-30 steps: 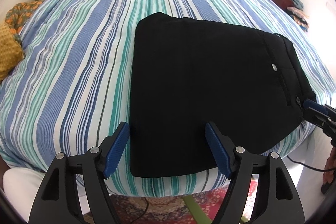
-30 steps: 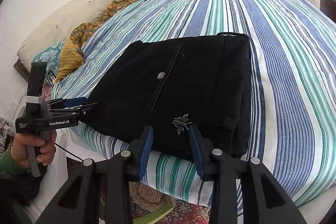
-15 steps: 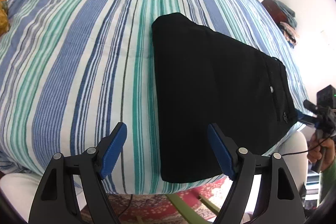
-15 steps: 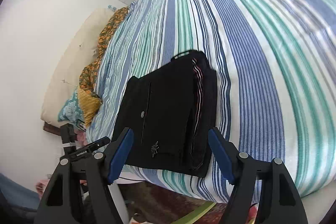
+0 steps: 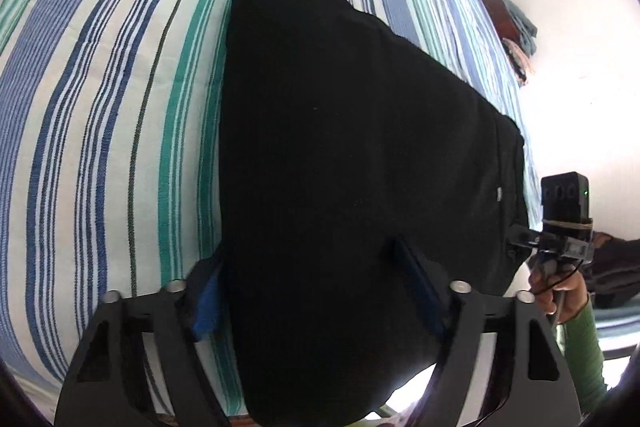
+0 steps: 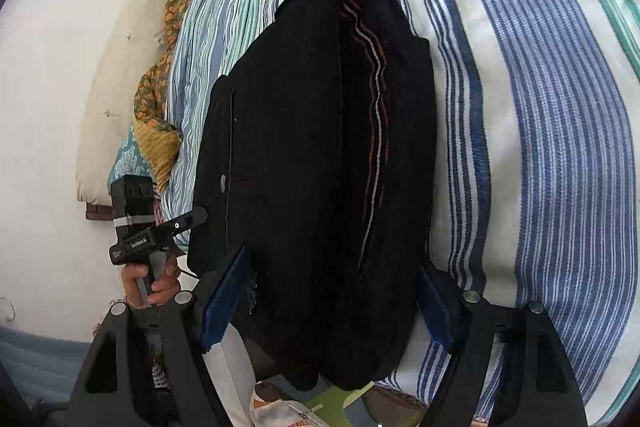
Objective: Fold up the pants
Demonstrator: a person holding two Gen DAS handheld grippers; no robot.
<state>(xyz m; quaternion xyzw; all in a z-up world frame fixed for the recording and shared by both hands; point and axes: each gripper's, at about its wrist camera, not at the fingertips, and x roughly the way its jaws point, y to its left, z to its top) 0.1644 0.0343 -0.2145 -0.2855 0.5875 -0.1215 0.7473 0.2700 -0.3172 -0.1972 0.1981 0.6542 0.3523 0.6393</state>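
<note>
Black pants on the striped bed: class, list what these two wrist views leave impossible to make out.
- Left wrist view: pants near edge, cut off by the frame.
- Left wrist view: left gripper fingertip contact, hidden by fabric.
- Right wrist view: right gripper likewise straddles fabric; grip unclear.
- Layers beneath: hidden.

A bed (image 5: 100, 107) wears a blue, teal and white striped sheet (image 6: 560, 107). An orange patterned cloth (image 6: 160, 95) lies by a cream pillow (image 6: 108, 99). Folded clothes (image 5: 520, 43) sit by the wall.

Black hand-held gripper (image 5: 316, 291), blue finger pads (image 5: 206, 303), silver screws, green sleeve (image 5: 580, 347)
</note>
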